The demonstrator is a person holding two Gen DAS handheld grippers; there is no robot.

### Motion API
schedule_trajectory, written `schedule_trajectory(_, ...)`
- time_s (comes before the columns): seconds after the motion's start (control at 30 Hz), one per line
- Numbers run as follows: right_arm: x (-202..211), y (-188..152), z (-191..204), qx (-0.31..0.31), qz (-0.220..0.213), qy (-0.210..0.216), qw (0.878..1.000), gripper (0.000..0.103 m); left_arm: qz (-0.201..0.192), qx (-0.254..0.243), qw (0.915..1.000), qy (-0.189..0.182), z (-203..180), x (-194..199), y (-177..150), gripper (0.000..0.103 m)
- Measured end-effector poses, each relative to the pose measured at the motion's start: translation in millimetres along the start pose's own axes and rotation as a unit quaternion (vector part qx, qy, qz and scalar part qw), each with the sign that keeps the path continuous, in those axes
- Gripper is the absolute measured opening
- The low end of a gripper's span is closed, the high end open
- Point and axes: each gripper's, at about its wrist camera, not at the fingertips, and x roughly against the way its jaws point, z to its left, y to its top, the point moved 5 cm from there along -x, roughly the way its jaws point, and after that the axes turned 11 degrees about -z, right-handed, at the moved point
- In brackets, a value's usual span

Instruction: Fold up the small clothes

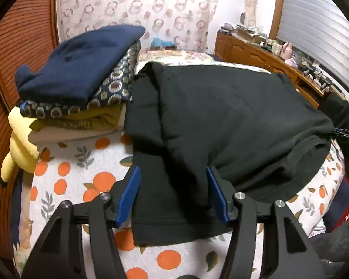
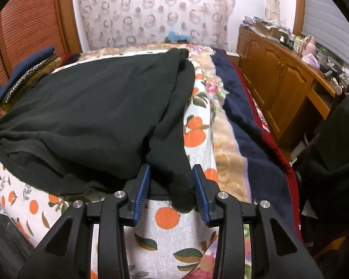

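- Black garment [image 1: 221, 121]: lies on the bed, on the orange-print sheet [image 1: 81, 162], folded over on itself. An upper layer is doubled over a lower one, whose edge shows along the near side.
- Left corner: the near left corner of the upper layer hangs between the jaws of the left hand-held gripper [image 1: 172, 193]. Jaws spread. The blue pads [image 1: 128, 193] stand off the cloth on the left side; on the right the cloth brushes the pad, with no pinch visible.
- Right corner: the near right corner droops as a small dark tuft between the jaws of the right hand-held gripper [image 2: 172, 190]. Jaws parted, narrower than the left. Cloth looks loose, not clamped.
- Step, my reading: the release at the end of a fold. Both corners set down, both grippers letting go.
- Next move, judged: draw both grippers back and clear of the cloth without dragging the upper layer. The right tuft may snag on a pad. Then either re-grip for another fold or lift the bundle across.
- Surroundings: a stack of folded clothes [image 1: 81, 88], navy piece on top, sits just left of the garment, nearly touching its far left edge. This is the likely destination.
- Further out: a wooden cabinet [image 2: 279, 76] runs along the right of the bed.
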Motion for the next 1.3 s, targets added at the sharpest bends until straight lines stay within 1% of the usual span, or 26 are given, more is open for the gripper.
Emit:
schedule_trajectory(0.03,0,-2,0,-0.001,0.001,0.002,1.000,0.035,0.002,0.003,1.0000,0.001,1,-2,-1,0.057)
schedule_trajectory(0.07,1,-3,1,-0.001,0.001,0.006,1.000,0.021,0.004,0.006,1.0000,0.000,1,-3,-3,0.057)
schedule_trajectory(0.1,3,-3,2,0.002,0.000,0.011,1.000,0.008,0.006,0.008,1.0000,0.000,2,-4,-4,0.057)
schedule_trajectory(0.13,6,-3,3,0.005,-0.004,0.015,1.000,0.005,0.006,0.008,0.9999,-0.001,2,-5,-4,0.057)
schedule_trajectory(0.2,16,0,3,-0.004,-0.010,0.036,0.999,0.003,0.006,0.008,0.9999,0.001,2,-5,-4,0.057)
schedule_trajectory(0.23,22,1,2,-0.003,-0.011,0.038,0.999,0.002,0.005,0.009,0.9999,0.001,2,-3,-4,0.057)
schedule_trajectory(0.4,56,4,-6,0.004,-0.016,0.023,1.000,0.002,-0.020,0.006,0.9998,0.001,-2,16,8,0.057)
schedule_trajectory(0.53,62,-1,-5,0.008,-0.012,0.022,1.000,0.002,-0.020,0.006,0.9998,0.005,1,14,11,0.057)
schedule_trajectory(0.6,64,0,-4,0.012,-0.013,0.015,1.000,0.004,-0.011,0.012,0.9998,0.008,5,8,7,0.058)
schedule_trajectory(0.73,71,8,-6,0.015,-0.026,0.006,1.000,0.006,0.001,0.022,0.9997,0.006,8,0,2,0.058)
schedule_trajectory(0.8,75,13,-4,0.019,-0.036,0.001,0.999,0.011,0.002,0.025,0.9997,0.005,8,-1,0,0.058)
schedule_trajectory(0.83,77,17,-2,0.020,-0.043,-0.001,0.999,0.013,0.002,0.025,0.9997,0.005,8,-1,0,0.058)
schedule_trajectory(0.9,80,24,2,0.022,-0.054,0.000,0.998,0.021,0.002,0.024,0.9997,0.005,8,-1,0,0.058)
schedule_trajectory(0.97,81,31,7,0.026,-0.062,-0.001,0.998,0.025,0.003,0.024,0.9997,0.004,8,-2,0,0.058)
schedule_trajectory(1.07,76,40,19,0.032,-0.072,0.012,0.997,0.036,0.006,0.025,0.9997,0.004,10,-4,-2,0.058)
schedule_trajectory(1.17,66,46,34,0.039,-0.076,0.030,0.996,0.039,0.014,0.033,0.9994,0.002,14,-9,-6,0.059)
schedule_trajectory(1.3,51,48,58,0.050,-0.074,0.052,0.995,0.041,0.011,0.035,0.9993,-0.001,14,-9,-6,0.060)
